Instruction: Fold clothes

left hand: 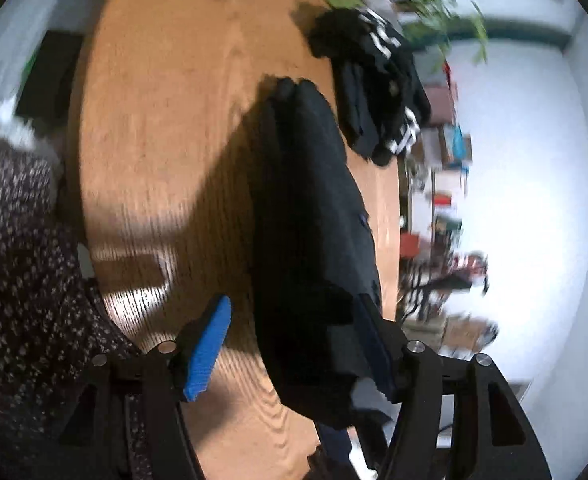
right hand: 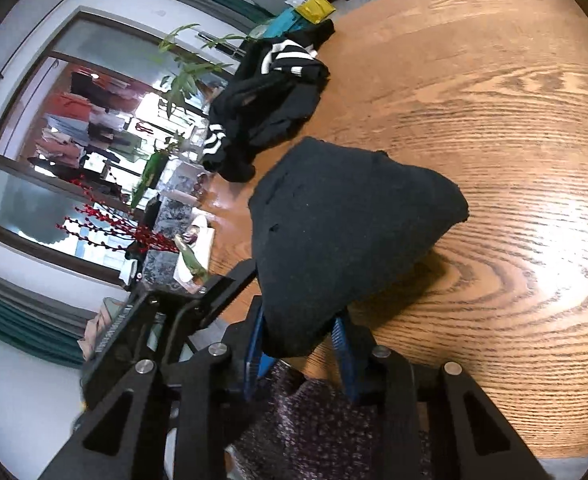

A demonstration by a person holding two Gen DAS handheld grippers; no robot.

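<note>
Right hand-held gripper (right hand: 299, 344) pinching fuzzy black garment (right hand: 345, 232) w/ blue pads; left hand-held gripper (left hand: 294, 344) spread; grainy oak table (right hand: 493, 120).

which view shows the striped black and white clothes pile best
The right wrist view: the striped pile lies sharp and whole on the wooden table, beyond the dark garment, with its white stripes clear. The left wrist view shows the same pile near the table's far edge, but motion blur smears the stripes.
</note>
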